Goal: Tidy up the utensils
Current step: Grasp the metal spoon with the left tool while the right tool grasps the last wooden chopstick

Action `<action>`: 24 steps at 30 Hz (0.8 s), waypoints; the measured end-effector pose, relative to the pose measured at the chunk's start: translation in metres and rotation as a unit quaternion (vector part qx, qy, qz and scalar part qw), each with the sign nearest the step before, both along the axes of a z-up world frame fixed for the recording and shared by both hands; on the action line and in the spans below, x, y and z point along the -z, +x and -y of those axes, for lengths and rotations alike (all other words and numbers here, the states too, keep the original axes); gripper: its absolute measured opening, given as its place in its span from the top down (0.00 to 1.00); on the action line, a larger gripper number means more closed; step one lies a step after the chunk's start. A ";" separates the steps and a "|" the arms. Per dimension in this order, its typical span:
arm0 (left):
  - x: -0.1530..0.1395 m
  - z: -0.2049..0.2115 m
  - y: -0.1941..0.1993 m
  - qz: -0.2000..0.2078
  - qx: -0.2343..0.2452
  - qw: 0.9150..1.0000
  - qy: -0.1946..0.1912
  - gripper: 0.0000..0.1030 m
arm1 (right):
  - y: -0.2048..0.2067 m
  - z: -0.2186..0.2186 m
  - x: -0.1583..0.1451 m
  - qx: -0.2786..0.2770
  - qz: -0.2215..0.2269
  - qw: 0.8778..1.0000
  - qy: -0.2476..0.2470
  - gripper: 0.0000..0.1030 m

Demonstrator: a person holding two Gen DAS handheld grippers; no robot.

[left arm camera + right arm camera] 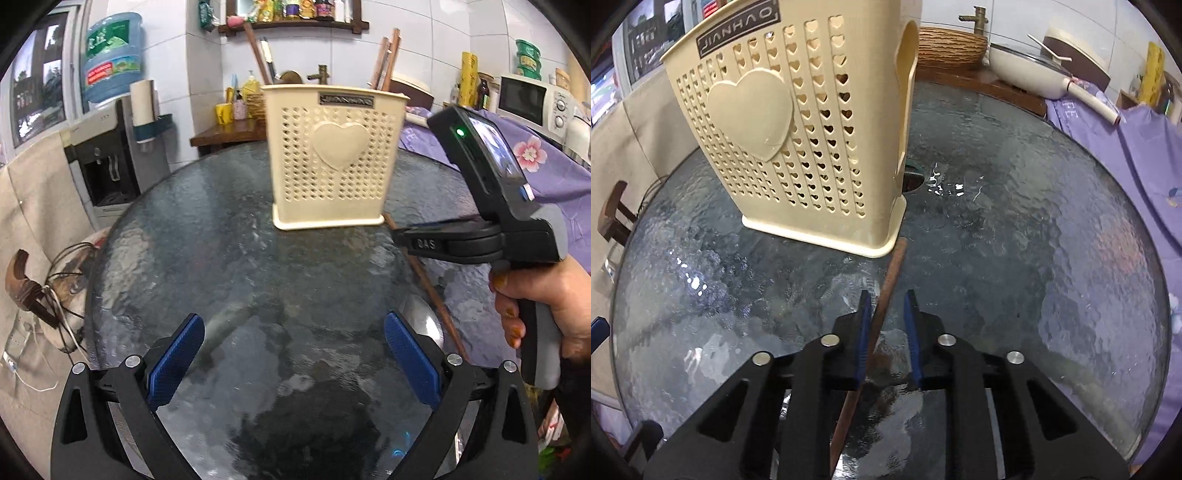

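Holder [798, 147] label: JIANHAO | right gripper [400, 236] marking: DAS

We see a round worktop [1034, 229] of dark textured glass bearing an upright cream holder [798, 155], a brown chopstick [892, 269] lying just beside its base, and a metal spoon [421, 317].
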State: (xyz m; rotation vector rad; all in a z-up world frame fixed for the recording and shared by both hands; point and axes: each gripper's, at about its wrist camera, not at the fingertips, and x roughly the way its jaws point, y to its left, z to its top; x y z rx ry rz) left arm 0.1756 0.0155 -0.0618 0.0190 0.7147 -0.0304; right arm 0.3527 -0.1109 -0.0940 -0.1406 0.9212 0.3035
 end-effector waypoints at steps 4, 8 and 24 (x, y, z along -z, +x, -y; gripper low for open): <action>0.001 0.012 -0.001 -0.011 0.023 1.000 -0.008 0.08 | -0.005 0.004 -0.001 -0.007 -0.004 1.000 0.001 0.88; 0.003 0.029 -0.002 -0.016 0.047 0.999 0.001 0.08 | -0.013 0.014 -0.002 -0.015 -0.005 1.000 0.002 0.90; 0.024 0.079 0.023 -0.071 0.064 0.995 0.027 0.28 | -0.026 0.038 0.001 -0.007 0.003 1.000 0.006 0.91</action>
